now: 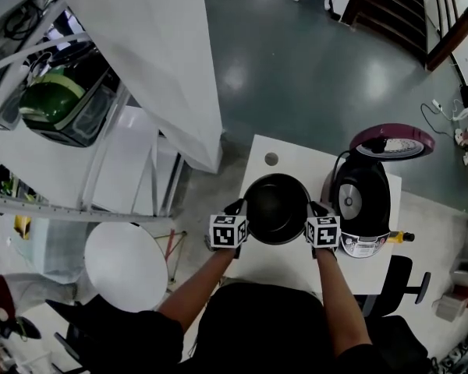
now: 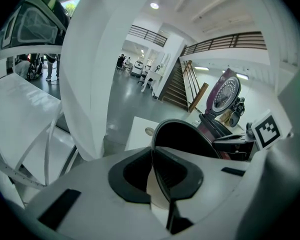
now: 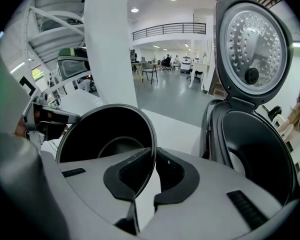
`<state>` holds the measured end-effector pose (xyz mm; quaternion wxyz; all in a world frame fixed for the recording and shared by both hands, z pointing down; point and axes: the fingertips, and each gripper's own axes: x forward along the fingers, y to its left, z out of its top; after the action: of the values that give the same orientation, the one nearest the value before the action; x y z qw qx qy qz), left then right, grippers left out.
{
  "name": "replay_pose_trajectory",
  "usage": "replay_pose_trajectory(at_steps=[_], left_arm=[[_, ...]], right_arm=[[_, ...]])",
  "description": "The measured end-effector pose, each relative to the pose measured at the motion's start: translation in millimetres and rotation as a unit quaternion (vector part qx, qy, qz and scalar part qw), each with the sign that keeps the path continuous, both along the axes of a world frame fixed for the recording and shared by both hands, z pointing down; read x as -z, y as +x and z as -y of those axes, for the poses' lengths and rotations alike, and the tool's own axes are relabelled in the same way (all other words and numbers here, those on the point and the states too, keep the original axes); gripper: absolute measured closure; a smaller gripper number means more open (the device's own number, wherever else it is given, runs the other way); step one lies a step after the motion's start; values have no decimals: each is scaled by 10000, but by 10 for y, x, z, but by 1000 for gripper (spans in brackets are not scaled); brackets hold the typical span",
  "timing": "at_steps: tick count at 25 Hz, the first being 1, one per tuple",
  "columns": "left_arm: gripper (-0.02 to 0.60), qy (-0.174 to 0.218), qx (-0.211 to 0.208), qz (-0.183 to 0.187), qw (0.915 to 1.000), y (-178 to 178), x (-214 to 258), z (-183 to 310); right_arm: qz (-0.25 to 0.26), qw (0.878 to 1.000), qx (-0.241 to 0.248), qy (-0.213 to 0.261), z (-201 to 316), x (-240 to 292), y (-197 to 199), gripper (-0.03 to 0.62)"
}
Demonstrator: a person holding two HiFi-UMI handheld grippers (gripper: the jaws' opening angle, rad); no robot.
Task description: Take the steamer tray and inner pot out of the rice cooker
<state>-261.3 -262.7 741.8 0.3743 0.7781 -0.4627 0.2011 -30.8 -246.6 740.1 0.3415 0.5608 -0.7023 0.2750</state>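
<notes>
**Inner pot (image 1: pixel 277 207), round and of black metal, held at two sides of its rim**

The inner pot is outside the dark, rounded rice cooker (image 1: pixel 362 202). It is over the white rectangular table (image 1: pixel 285 156), just beside the cooker and to its left in the head view. I cannot tell if its bottom touches the table.

The left gripper (image 2: pixel 157 178) is clamped on the thin rim at one side. The right gripper (image 3: pixel 151 176) is clamped on the rim at the opposite side. Each pair of jaws is almost together, with only the rim between the pads. I think this two-sided hold is chosen so that the wide pot hangs level and does not tip.

The cooker's lid (image 3: pixel 252 44), with a purple edge, stands upright, and this leaves the opening free. The cavity under it looks empty.

Count: one inner pot, one rice cooker, one table, two grippers. I find a steamer tray in no view, so I cannot say where it is.
</notes>
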Motion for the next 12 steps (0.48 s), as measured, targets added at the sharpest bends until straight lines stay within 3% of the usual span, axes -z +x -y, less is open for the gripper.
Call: replay_pose_trajectory(at_steps=[12], left_arm=[[557,257,-22,-67,9996,-7,-107,-31]], right_arm=[[51,9996,131,242,-24,-65,-51,569]])
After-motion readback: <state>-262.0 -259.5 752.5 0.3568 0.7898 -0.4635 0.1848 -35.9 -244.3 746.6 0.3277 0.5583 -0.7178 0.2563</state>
